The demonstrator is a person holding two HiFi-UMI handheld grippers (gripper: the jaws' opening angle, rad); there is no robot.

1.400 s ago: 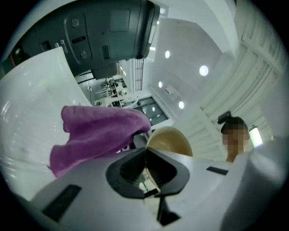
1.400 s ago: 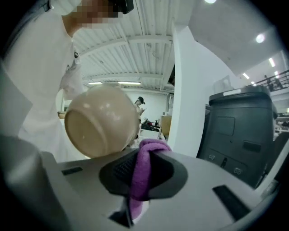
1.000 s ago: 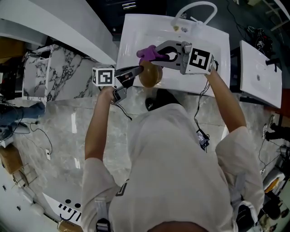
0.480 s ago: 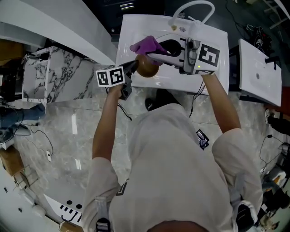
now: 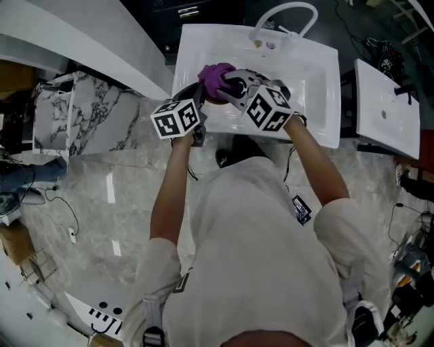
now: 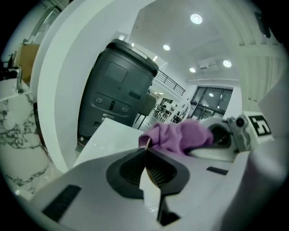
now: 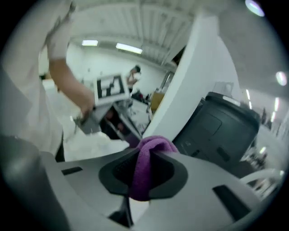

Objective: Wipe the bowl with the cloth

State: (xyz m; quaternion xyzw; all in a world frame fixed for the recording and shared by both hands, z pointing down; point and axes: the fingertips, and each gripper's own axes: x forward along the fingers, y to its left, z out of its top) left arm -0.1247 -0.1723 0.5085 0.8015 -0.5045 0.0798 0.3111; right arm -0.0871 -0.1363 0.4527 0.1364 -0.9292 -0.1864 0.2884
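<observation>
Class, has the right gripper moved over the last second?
Yes. The right gripper has swung its cube end left, toward the near edge of the sink.

Right claw (image 5: 229,85) lowered, cloth (image 5: 215,74) now over the bowl (image 6: 146,146), left claw (image 5: 198,93) turned inward

I'm working in what looks like a bathroom-fixtures showroom. A white washbasin (image 5: 319,81) with an arched faucet (image 5: 293,11) stands beside a second basin (image 5: 383,108), near a marbled panel (image 5: 88,115), on a polished stone floor (image 5: 102,190), under recessed ceiling lights (image 6: 196,19).
</observation>
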